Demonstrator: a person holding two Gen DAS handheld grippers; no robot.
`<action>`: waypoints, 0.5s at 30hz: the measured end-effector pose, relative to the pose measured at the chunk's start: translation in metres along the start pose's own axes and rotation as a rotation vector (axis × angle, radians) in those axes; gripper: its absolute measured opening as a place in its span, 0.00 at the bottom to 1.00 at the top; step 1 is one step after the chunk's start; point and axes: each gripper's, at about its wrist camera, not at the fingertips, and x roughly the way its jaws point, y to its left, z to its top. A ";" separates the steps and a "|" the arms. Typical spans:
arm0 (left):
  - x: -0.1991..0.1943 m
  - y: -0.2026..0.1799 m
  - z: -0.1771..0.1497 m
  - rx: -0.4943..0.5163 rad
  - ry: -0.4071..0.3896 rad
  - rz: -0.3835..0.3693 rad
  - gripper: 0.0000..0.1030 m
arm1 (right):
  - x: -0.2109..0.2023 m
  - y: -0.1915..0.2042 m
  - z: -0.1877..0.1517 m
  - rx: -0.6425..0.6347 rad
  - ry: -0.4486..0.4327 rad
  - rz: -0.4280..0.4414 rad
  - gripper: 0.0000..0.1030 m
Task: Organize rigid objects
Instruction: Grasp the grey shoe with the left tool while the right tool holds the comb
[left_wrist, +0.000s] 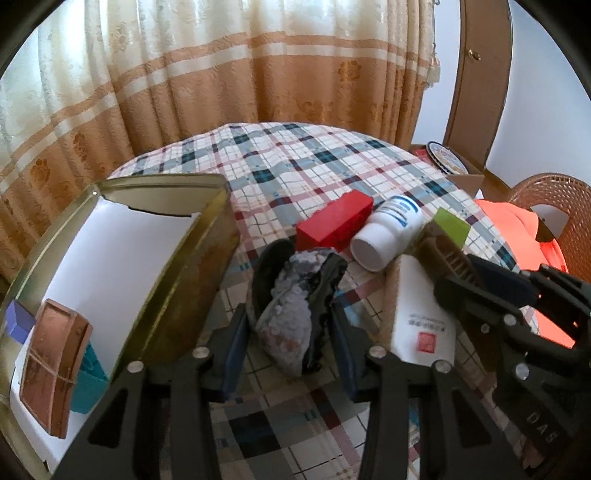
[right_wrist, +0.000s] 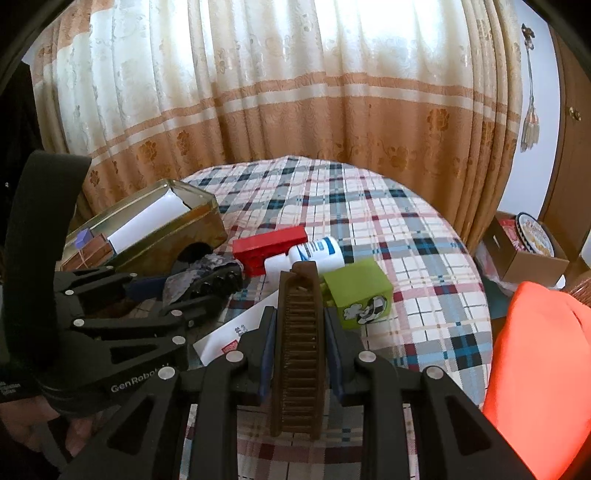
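On the round surface (left_wrist: 295, 155) under its plaid cloth, a small clutter is lying between the two claws and the far curtain. A red plastic block (left_wrist: 334, 223) is sitting beside a white pill bottle with a blue label (left_wrist: 388, 236) tipped on its side, and a lime-green cube with a cartoon print (right_wrist: 356, 291) is standing just right of them. A flat white carton with a red stamp (left_wrist: 421, 314) is lying near the front edge. The left claw (left_wrist: 291, 328) is closing partway around a dark, grey-speckled lumpy object (left_wrist: 295, 295), its pads pressing the sides. The right claw (right_wrist: 299, 328) is clamping a brown ribbed comb-like bar (right_wrist: 297, 350), holding it pointed away over the carton. At the left, an open gold rectangular tin (left_wrist: 192, 266) lined with white paper is holding a brown wooden box (left_wrist: 53, 365), a teal block (left_wrist: 88, 384) and a small purple block (left_wrist: 18, 321). An orange cloth (right_wrist: 535, 362) is draping over a wicker chair at the right.
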 end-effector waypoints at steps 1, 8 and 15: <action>-0.001 -0.001 0.000 0.004 -0.007 0.010 0.41 | 0.000 0.000 0.000 0.001 -0.001 0.000 0.27; -0.009 -0.006 0.000 0.037 -0.051 0.049 0.41 | -0.003 0.004 0.000 -0.018 -0.039 -0.021 0.27; -0.012 -0.001 0.001 0.012 -0.073 0.056 0.41 | -0.003 0.006 0.000 -0.034 -0.048 -0.031 0.27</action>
